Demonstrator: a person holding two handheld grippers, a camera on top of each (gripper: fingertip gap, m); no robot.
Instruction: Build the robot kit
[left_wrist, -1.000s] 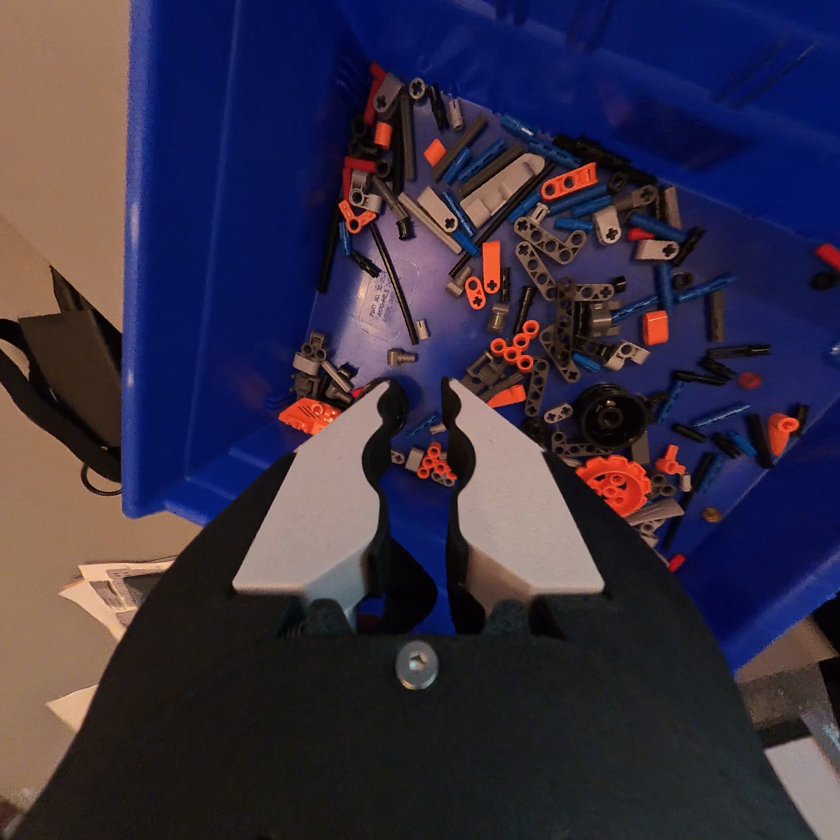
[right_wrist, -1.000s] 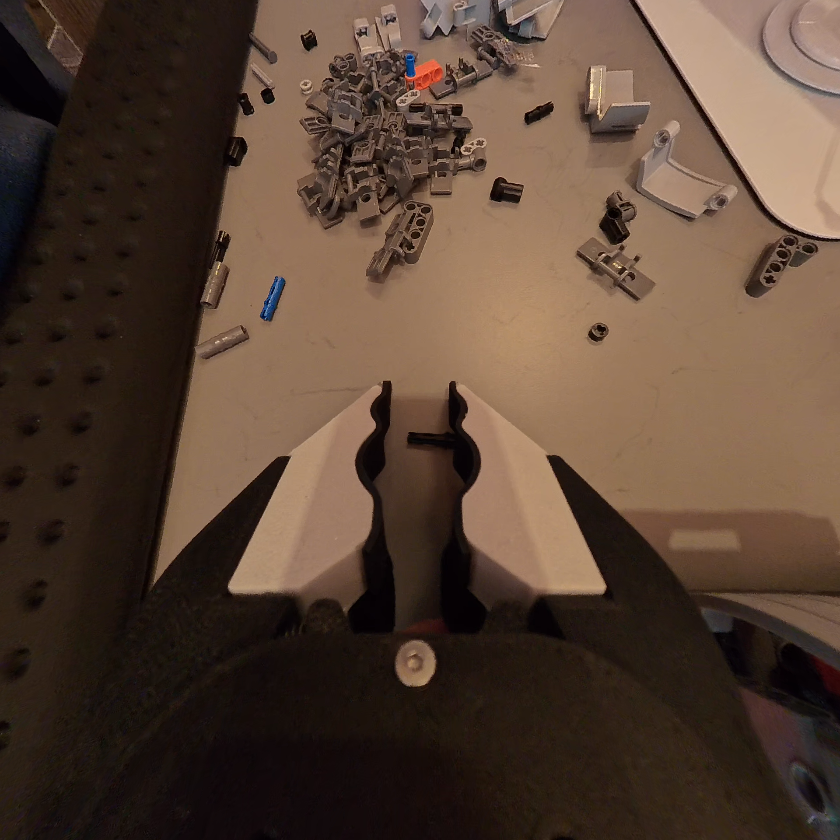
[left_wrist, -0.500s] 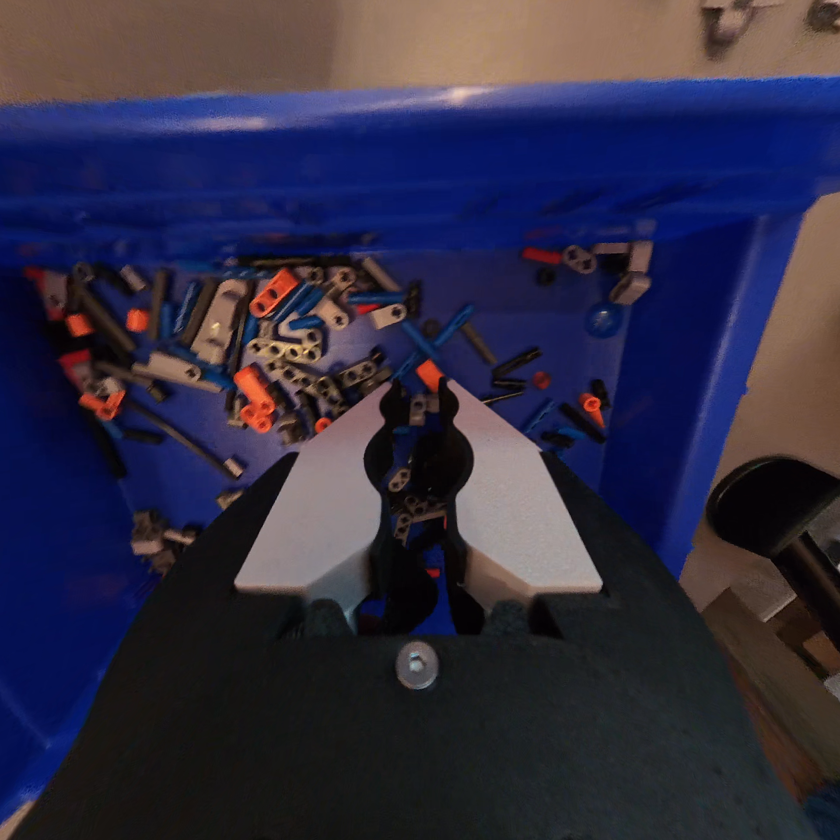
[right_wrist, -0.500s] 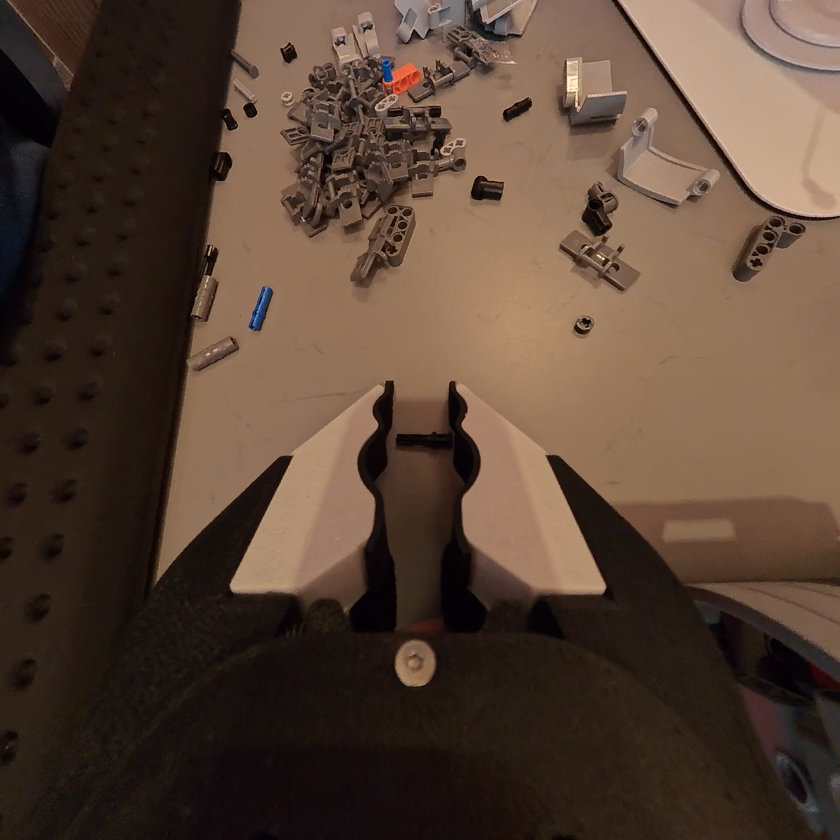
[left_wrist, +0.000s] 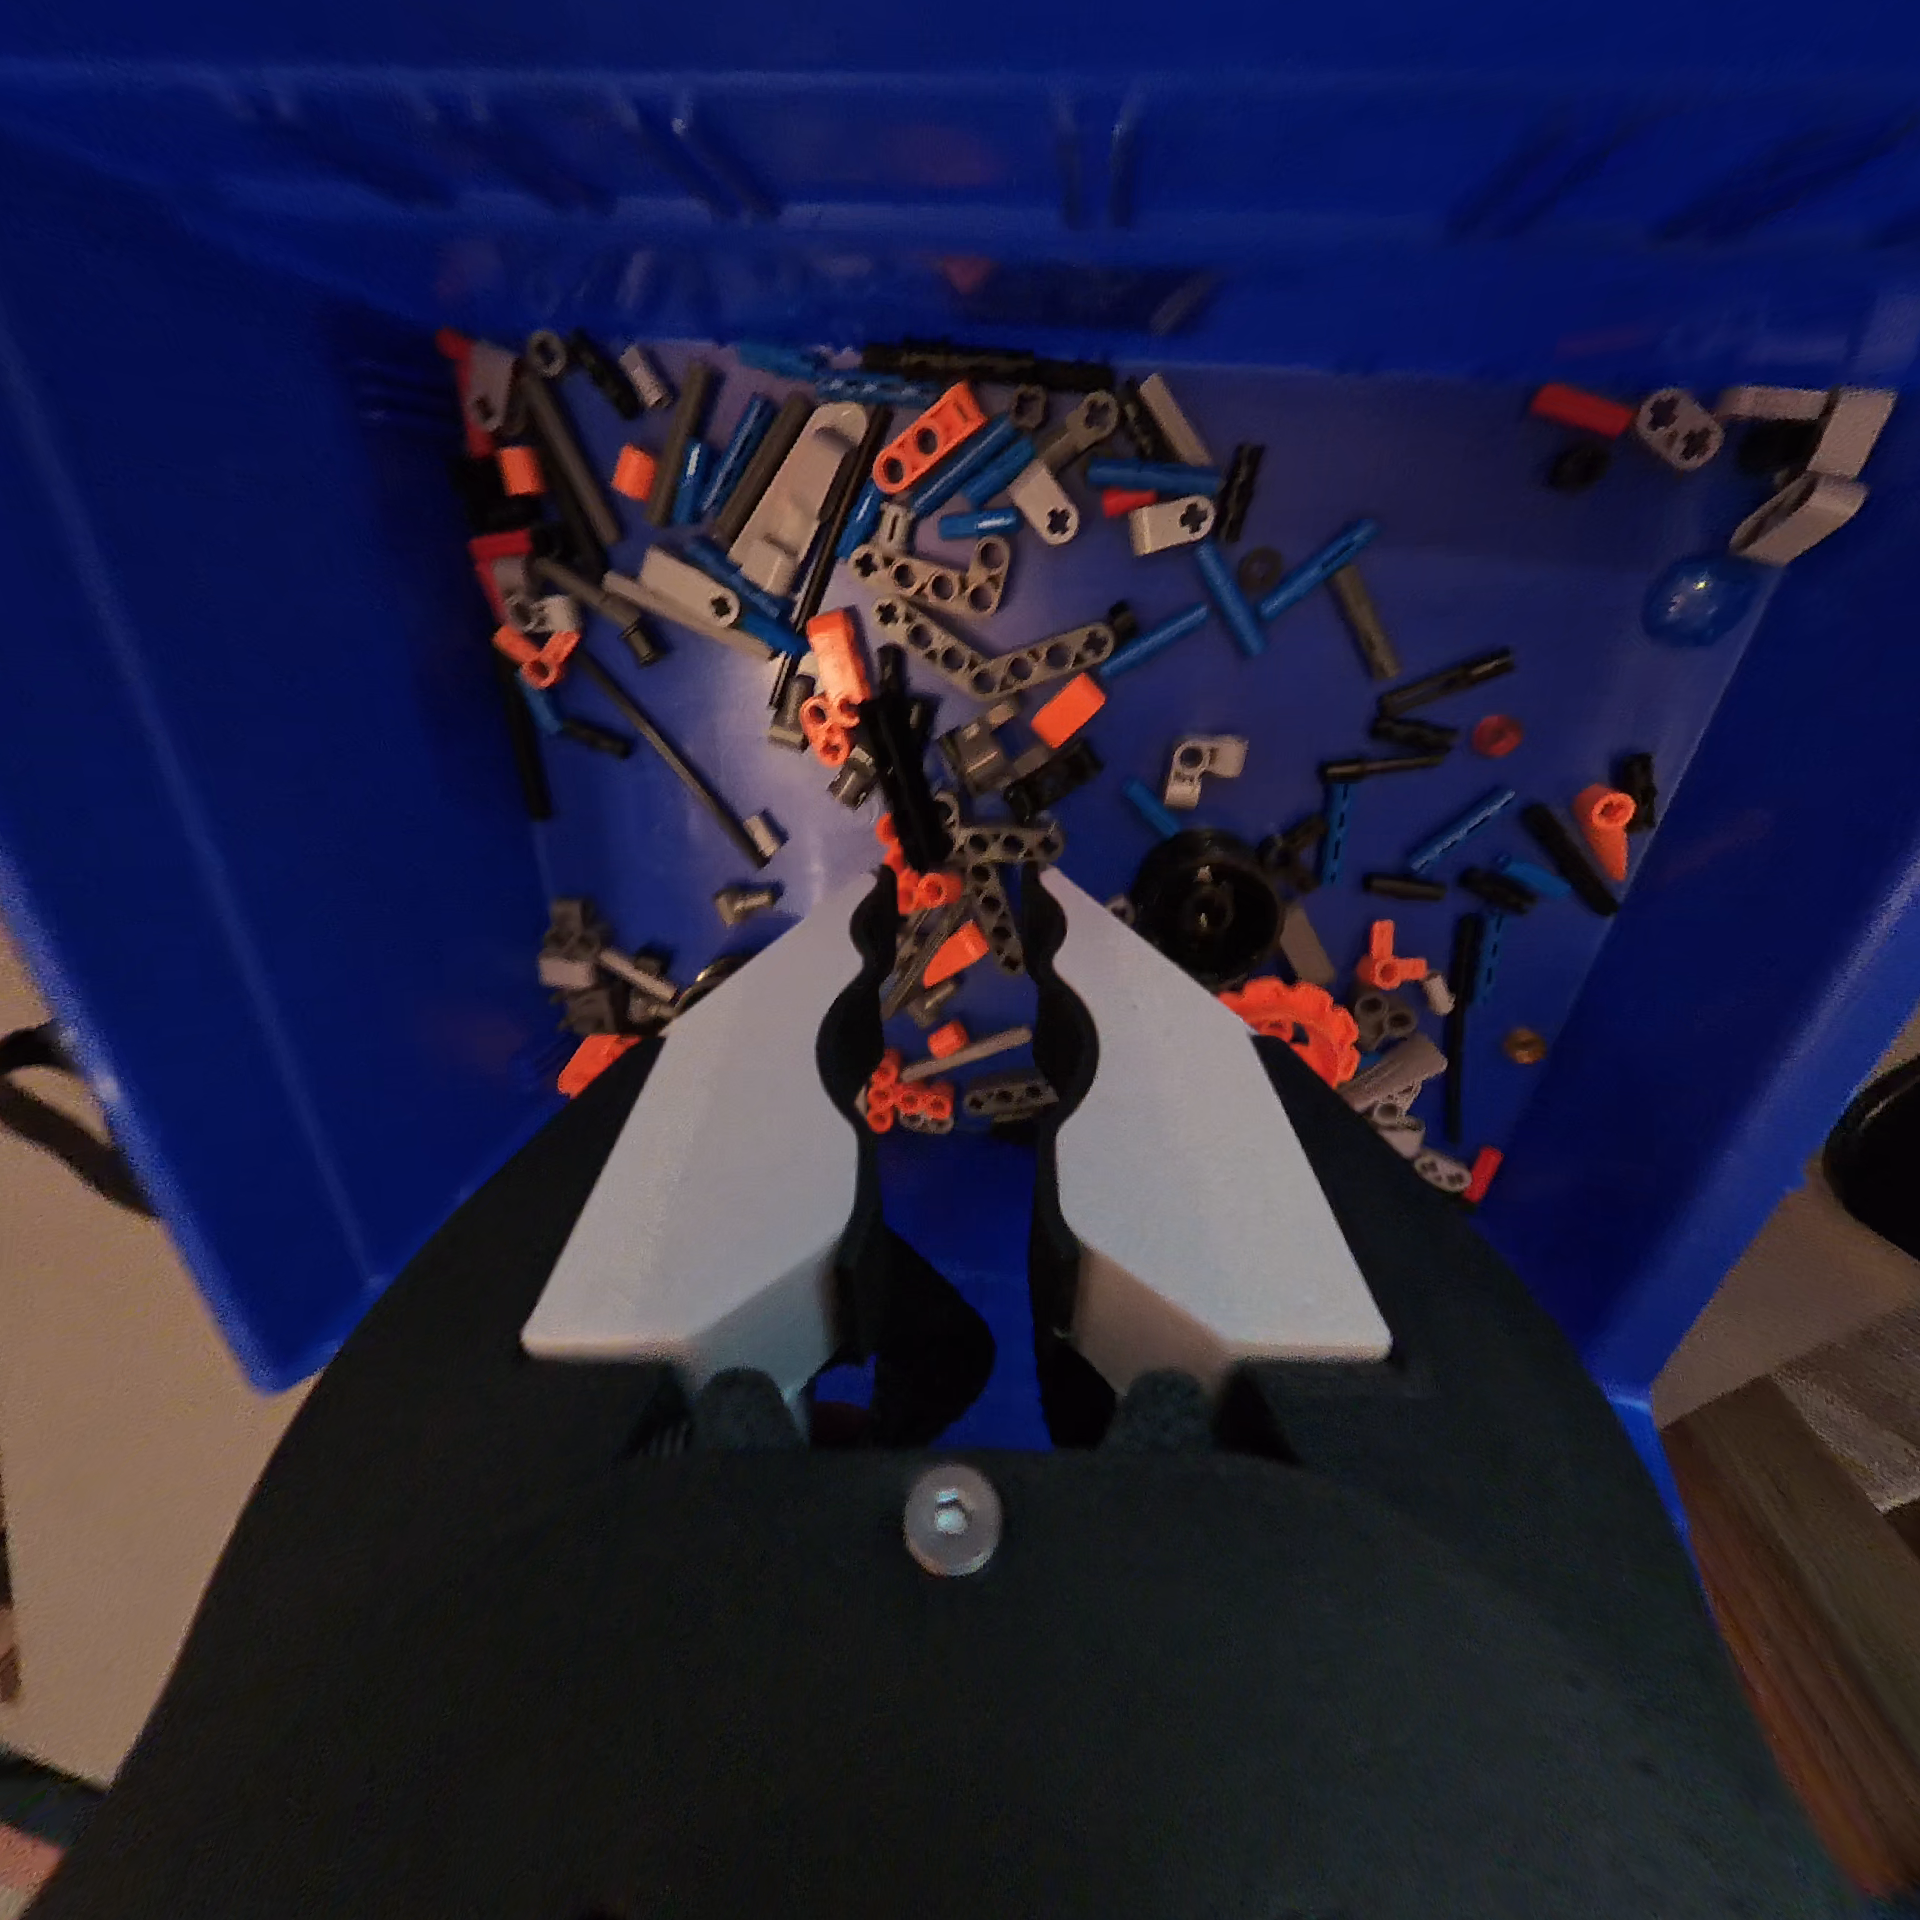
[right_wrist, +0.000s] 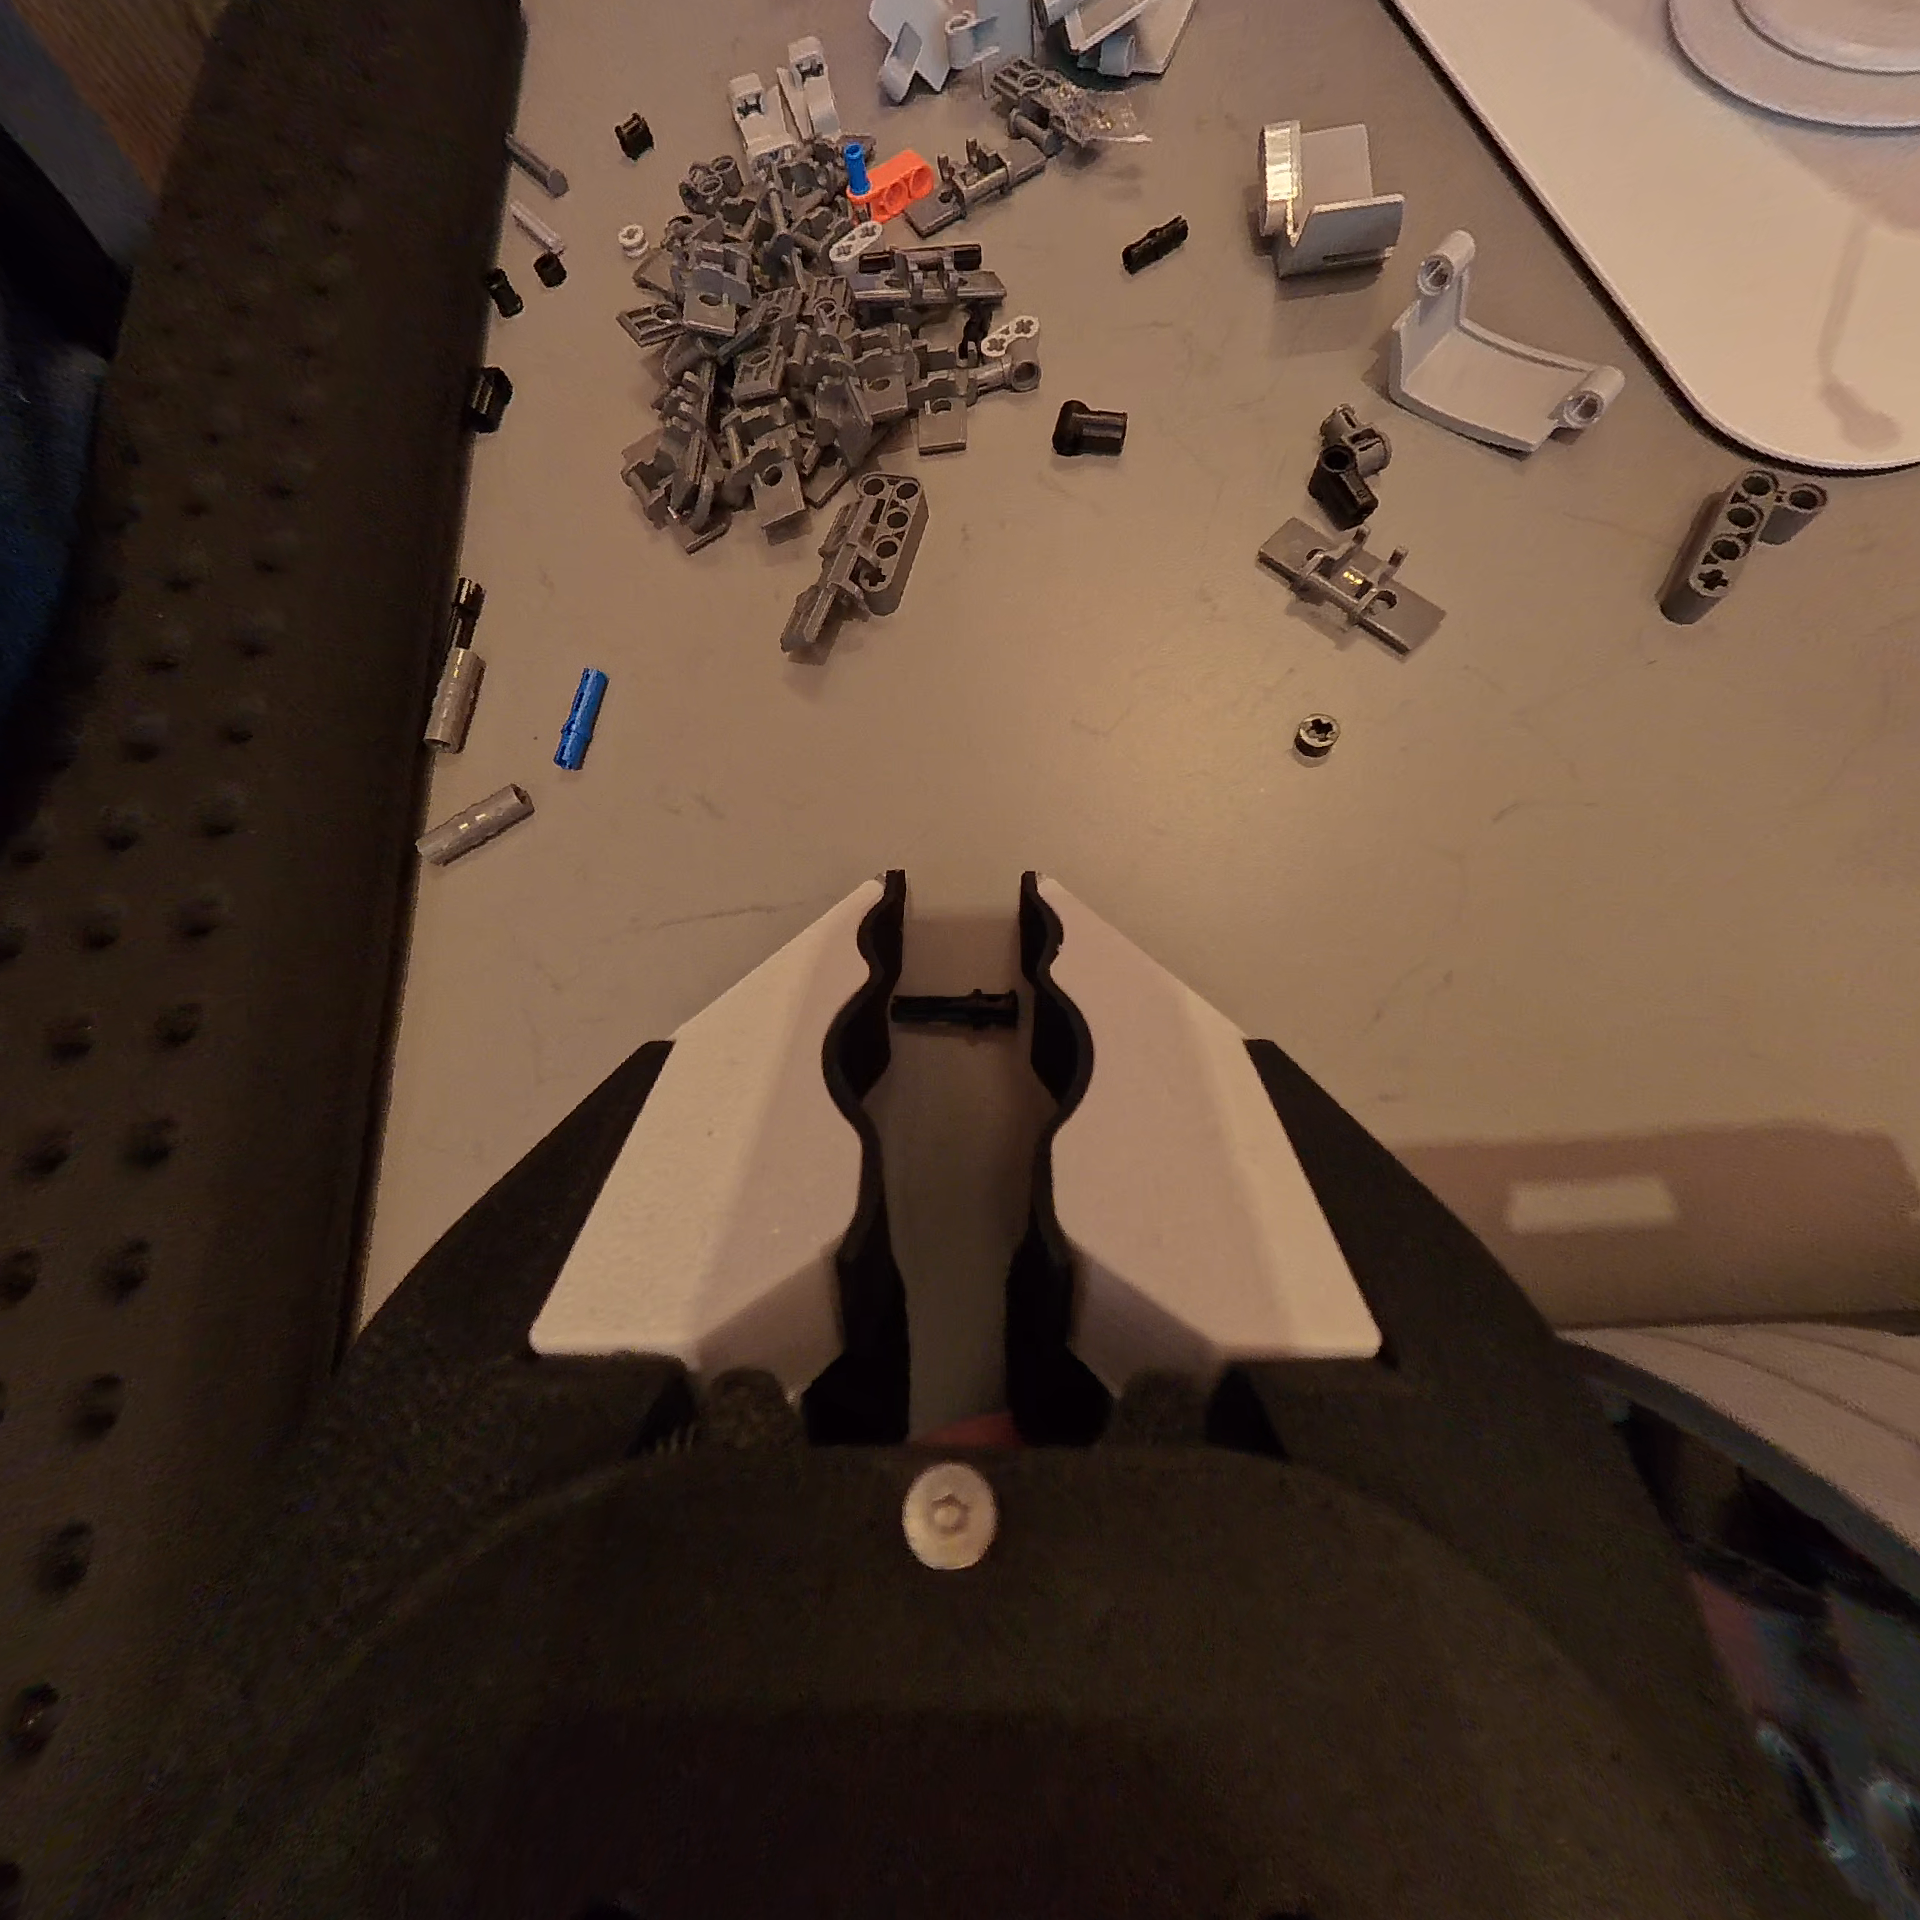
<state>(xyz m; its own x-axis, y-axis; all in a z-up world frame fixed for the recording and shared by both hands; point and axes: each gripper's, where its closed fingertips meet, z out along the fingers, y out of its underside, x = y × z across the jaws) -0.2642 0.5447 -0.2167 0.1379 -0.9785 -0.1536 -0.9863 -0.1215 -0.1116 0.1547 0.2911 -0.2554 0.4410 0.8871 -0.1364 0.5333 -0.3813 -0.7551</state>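
The left gripper (left_wrist: 961, 883) hangs over a blue plastic bin (left_wrist: 260, 727), its fingers (left_wrist: 748, 1122) parted by a narrow gap and holding nothing. The bin's floor is strewn with small building-toy parts: blue pins, black axles, grey perforated beams (left_wrist: 997, 655), orange connectors (left_wrist: 925, 436), a black wheel hub (left_wrist: 1205, 914) and an orange gear (left_wrist: 1299, 1023) near the right finger. A dark grey beam (left_wrist: 997, 862) and a few orange pieces show through the gap between the fingers, lying on the bin floor below them.

The right gripper (right_wrist: 961, 883) is above a grey worktop (right_wrist: 1143, 779). Its fingers (right_wrist: 1174, 1143) stand a little apart, and a small black pin (right_wrist: 954, 1010) spans the gap crosswise, pinched end to end between the inner faces. Ahead lies a heap of dark grey connectors (right_wrist: 800, 364) with an orange brick (right_wrist: 899, 187) at its far edge. A blue pin (right_wrist: 580, 717) lies near a black studded plate (right_wrist: 239, 623) on the left, and a light grey curved panel (right_wrist: 1496, 384) on the right.
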